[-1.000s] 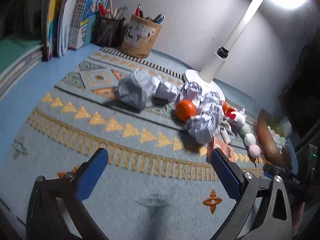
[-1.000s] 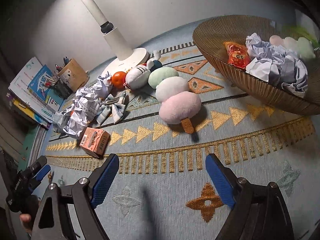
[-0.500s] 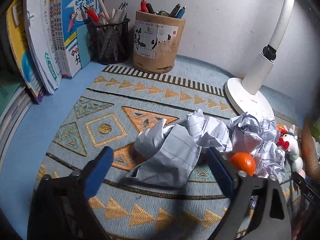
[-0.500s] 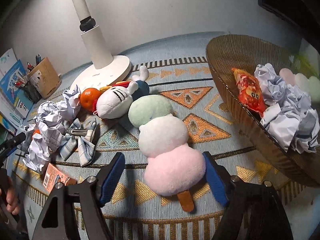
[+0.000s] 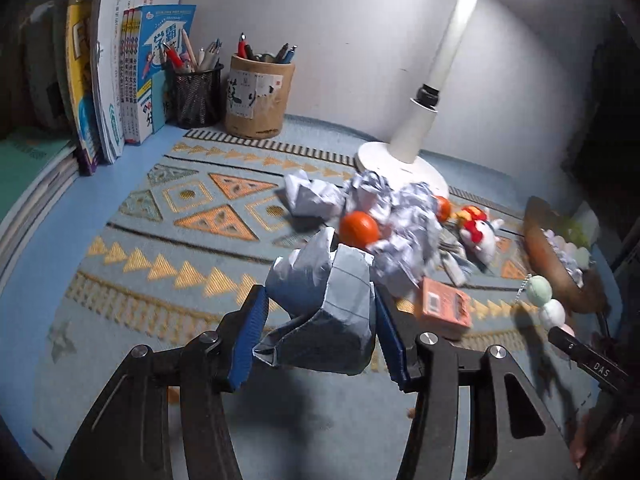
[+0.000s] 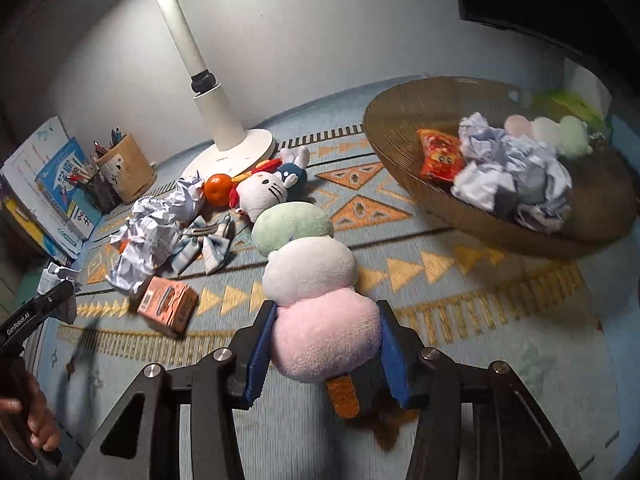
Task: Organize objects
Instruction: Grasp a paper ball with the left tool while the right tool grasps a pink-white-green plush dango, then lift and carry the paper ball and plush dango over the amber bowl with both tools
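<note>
both wrist views sit low over the mat point(image 5: 132, 248), sharing the lamp point(image 6: 224, 148).

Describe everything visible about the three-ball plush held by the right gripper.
The three-ball plush is a soft, fuzzy dango skewer: green, white and pink balls in a row, with an orange-brown stick tab at the pink end. The right gripper is closed on the pink ball. It stretches away over the patterned mat.

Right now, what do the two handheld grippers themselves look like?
Both the left gripper and the right gripper have black angular linkage arms with silver round bolts and flat blue pads on the fingers. White lettering marks their black bodies: GenRobot.AI on the left, DAS on the right.
</note>
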The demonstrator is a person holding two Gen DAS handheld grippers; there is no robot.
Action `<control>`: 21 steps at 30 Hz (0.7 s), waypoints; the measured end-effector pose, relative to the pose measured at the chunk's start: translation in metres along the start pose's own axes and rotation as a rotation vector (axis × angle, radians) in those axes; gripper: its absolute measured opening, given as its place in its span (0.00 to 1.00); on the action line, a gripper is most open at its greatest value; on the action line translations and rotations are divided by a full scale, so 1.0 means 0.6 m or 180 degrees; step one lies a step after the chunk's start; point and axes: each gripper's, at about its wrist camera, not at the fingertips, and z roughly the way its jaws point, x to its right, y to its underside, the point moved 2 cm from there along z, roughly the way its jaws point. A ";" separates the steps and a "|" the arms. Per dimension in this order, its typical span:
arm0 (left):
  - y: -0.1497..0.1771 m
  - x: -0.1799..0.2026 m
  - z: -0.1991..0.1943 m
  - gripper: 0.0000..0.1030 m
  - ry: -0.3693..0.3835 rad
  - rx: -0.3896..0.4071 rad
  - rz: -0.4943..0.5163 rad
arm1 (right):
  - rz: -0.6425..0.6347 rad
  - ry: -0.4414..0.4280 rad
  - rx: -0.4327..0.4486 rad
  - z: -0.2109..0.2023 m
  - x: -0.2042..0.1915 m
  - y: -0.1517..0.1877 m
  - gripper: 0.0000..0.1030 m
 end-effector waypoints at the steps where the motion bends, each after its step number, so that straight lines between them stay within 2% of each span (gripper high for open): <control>1: 0.018 0.014 -0.001 0.49 0.0073 -0.0026 0.0005 | 0.0027 0.0041 -0.0025 -0.009 0.007 0.014 0.46; 3: 0.045 0.045 0.004 0.49 0.0115 -0.0033 0.0093 | 0.0058 0.0079 -0.0062 -0.025 0.021 0.034 0.46; 6: 0.065 0.079 0.024 0.49 0.0064 -0.0033 0.0247 | 0.0076 -0.0032 -0.0168 -0.021 0.029 0.050 0.47; 8: 0.073 0.089 0.028 0.49 0.0061 0.0011 0.0300 | 0.0120 -0.0163 -0.0204 -0.014 0.030 0.053 0.49; 11: 0.085 0.096 0.025 0.49 -0.0076 0.0074 0.0429 | 0.0147 -0.0460 -0.0283 -0.008 0.040 0.060 0.50; 14: 0.087 0.101 0.025 0.49 -0.0031 0.0066 0.0490 | 0.0146 -0.0638 -0.0331 -0.009 0.051 0.064 0.53; 16: 0.088 0.105 0.033 0.50 -0.0104 0.0028 0.0520 | 0.0067 -0.0637 -0.0328 -0.008 0.044 0.062 0.61; 21: 0.096 0.126 0.032 0.51 -0.0193 0.0080 0.0752 | -0.0472 -0.0403 -0.0342 0.009 0.004 0.061 0.64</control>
